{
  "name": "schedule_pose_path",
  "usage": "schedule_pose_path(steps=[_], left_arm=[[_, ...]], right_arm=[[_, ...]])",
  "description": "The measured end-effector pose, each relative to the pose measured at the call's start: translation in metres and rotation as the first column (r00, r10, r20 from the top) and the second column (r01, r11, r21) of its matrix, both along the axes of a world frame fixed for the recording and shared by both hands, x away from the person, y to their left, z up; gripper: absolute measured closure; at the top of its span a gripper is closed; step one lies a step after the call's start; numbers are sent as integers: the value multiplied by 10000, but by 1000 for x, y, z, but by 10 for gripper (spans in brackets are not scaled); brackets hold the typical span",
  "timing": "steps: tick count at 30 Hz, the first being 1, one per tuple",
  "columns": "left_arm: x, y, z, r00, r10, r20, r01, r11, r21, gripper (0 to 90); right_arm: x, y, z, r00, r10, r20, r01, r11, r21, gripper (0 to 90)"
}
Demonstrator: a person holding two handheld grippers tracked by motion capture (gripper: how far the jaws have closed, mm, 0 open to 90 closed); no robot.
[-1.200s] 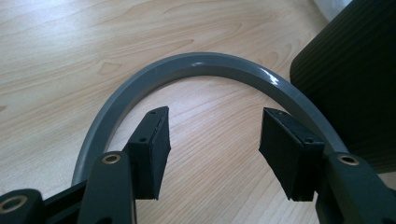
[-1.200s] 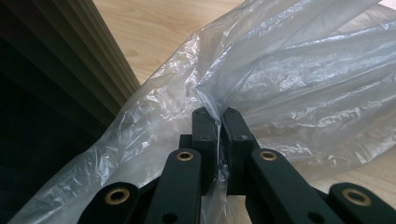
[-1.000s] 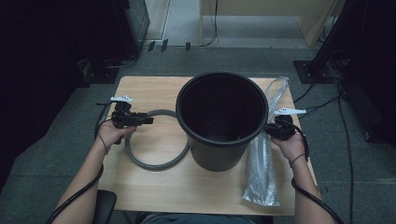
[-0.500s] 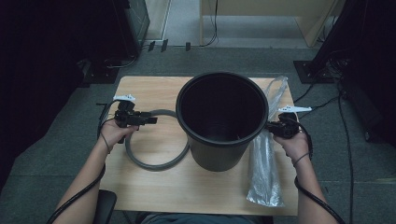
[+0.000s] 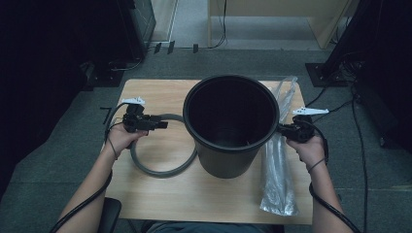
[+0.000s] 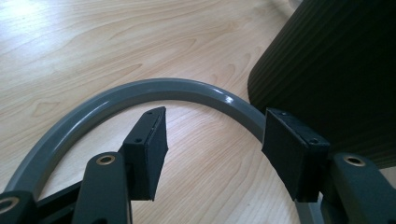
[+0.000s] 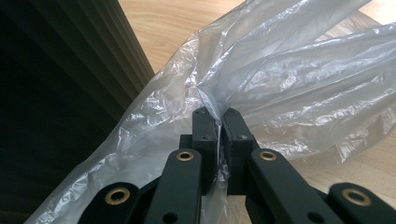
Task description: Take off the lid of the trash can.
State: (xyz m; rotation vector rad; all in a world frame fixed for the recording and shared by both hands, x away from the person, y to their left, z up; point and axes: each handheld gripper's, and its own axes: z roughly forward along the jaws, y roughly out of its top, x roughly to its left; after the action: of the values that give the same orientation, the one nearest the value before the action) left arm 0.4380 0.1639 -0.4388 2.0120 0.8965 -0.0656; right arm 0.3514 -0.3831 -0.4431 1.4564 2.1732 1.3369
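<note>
A clear plastic bag [image 7: 280,88] is pinched between the 2 jaws of the right tool [image 7: 218,116], which are closed tight on a gathered fold of the film; in the right gripper view the crinkled sheet fans out from the jaw tips toward 1 o'clock and trails down past them toward 7 o'clock. Seen from the high view, the bag [image 5: 278,170] lies as a long strip along the 3 o'clock side of the tabletop [image 5: 160,92], running from the far edge to the near edge, with the right tool [image 5: 284,130] gripping it about midway, just beside the wall of a black bin [image 5: 228,145].

The bin stands upright at the middle of the tabletop, its mouth open to the camera, and in the right gripper view its ribbed dark side [image 7: 60,93] sits close at 9 o'clock of the jaws.

At 9 o'clock of the bin a grey ring [image 5: 160,170] lies flat on the wood, its far arc reaching the bin's base. The left tool [image 5: 163,125] hovers over that ring with its 2 jaws apart and nothing between the pads; in the left gripper view the ring [image 6: 140,95] curves across just beyond the left tool [image 6: 212,140], and the bin's wall [image 6: 336,70] rises at 2 o'clock.

A person's forearms enter from 6 o'clock, 1 hand on each tool.
</note>
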Motion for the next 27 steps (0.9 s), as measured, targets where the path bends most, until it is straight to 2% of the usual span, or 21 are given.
schedule_pose_path(steps=[3, 7, 9, 12, 19, 23, 27], left_arm=[[0, -4, 3, 10000, 50, -83, -50, 10000, -27, 394], [-1, -9, 7, 9998, -171, -27, 171, 9997, -149, 392], [-2, -13, 9, 9996, -269, -25, 269, 9996, -79, 390], [-4, -18, 12, 9993, -379, 26, 379, 9993, -21, 389], [-9, -25, 18, 9981, -589, 155, 591, 9982, -133, 388], [-10, -29, 20, 9973, -724, 145, 722, 9973, 96, 389], [-10, -29, 20, 9974, -722, 49, 723, 9972, -175, 389]], right_arm=[[-1, -1, 4, 10000, -23, 59, 23, 9999, 108, 872], [-2, -3, 9, 9999, -77, 149, 73, 9997, 245, 872], [-2, -3, 11, 9999, -68, 145, 64, 9997, 225, 872], [-3, -3, 14, 9999, 23, 137, -28, 9993, 375, 872], [-5, -1, 16, 9997, 244, 31, -245, 9990, 366, 871], [-5, -1, 19, 9997, 257, -19, -256, 9986, 461, 872], [-9, -1, 21, 9997, 257, -31, -254, 9980, 581, 872]])
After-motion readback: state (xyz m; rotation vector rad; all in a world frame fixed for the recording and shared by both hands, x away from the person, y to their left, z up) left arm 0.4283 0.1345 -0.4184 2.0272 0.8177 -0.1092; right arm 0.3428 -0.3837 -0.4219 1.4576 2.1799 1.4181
